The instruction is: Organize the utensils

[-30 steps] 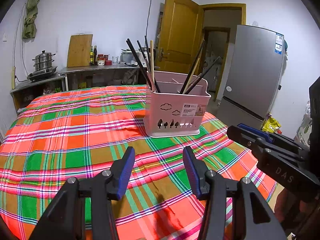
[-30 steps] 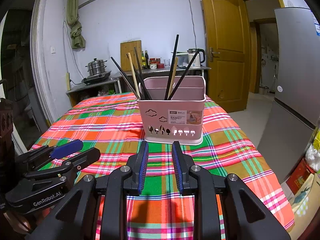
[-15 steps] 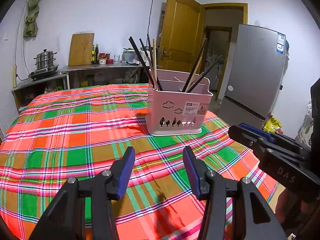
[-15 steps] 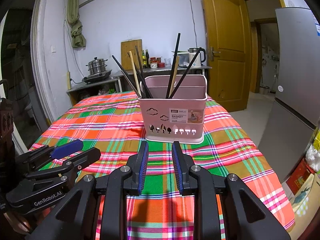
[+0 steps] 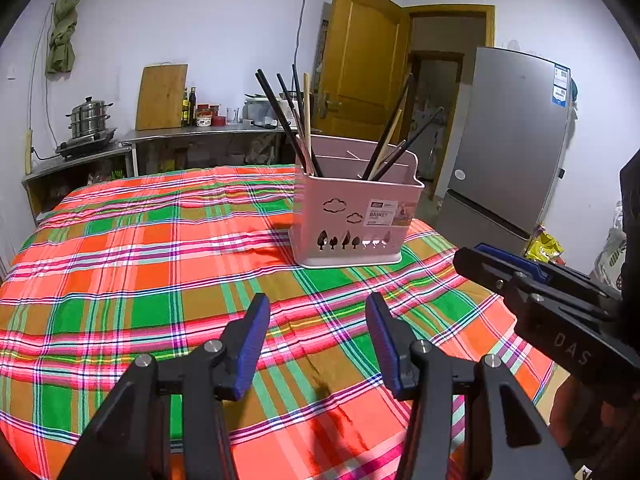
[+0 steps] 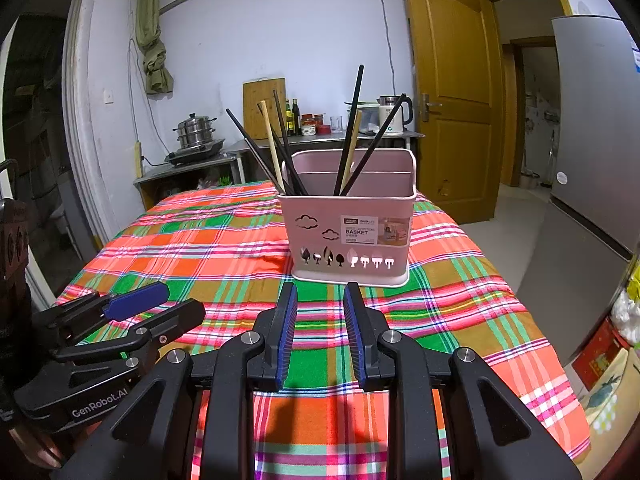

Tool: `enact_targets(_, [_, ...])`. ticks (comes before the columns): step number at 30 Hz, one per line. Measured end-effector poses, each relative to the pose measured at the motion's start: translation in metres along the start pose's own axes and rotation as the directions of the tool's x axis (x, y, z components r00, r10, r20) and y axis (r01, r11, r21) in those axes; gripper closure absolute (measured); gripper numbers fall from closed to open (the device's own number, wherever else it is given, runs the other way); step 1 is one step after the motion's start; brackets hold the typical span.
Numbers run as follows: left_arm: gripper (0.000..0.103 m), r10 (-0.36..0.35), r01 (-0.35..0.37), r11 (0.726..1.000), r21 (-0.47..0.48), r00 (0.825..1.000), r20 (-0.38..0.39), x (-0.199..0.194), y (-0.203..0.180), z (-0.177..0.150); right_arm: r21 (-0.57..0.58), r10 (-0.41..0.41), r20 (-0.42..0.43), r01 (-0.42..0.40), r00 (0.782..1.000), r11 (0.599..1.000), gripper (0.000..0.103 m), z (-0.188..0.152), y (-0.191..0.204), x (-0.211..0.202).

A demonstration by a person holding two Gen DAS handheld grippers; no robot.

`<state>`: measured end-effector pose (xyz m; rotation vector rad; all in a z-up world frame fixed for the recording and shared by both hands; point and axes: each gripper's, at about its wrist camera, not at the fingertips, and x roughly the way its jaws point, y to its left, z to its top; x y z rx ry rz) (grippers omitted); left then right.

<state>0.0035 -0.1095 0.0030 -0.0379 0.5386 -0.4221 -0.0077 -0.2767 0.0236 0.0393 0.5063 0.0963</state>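
Observation:
A pink utensil basket [image 5: 352, 220] [image 6: 352, 236] stands upright on the plaid tablecloth [image 5: 160, 272] [image 6: 208, 248]. Several black and wooden chopsticks [image 5: 292, 120] [image 6: 280, 148] lean in two of its compartments. My left gripper [image 5: 316, 312] hovers over the cloth in front of the basket, open, with nothing between its blue pads. My right gripper [image 6: 320, 300] sits just short of the basket, open by a narrower gap and also empty. Each gripper shows in the other's view: the right one [image 5: 520, 276], the left one [image 6: 156, 304].
A silver fridge [image 5: 516, 148] stands right of the table, beside a wooden door [image 5: 360, 64]. Behind the table a metal counter [image 6: 320, 138] holds a kettle, bottles, a cutting board and a steamer pot [image 6: 194, 132]. Bags lie on the floor at the right.

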Motion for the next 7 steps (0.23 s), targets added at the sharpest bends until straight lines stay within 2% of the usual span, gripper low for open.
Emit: enact_targets(7, [0.051, 0.011, -0.011, 1.0, -0.012, 1.0, 0.003, -0.0002, 0.0007, -0.0001, 0.0, 0.001, -0.001, -0.001, 1.0, 1.0, 0.078, 0.0001, -0.0002, 0.0003])
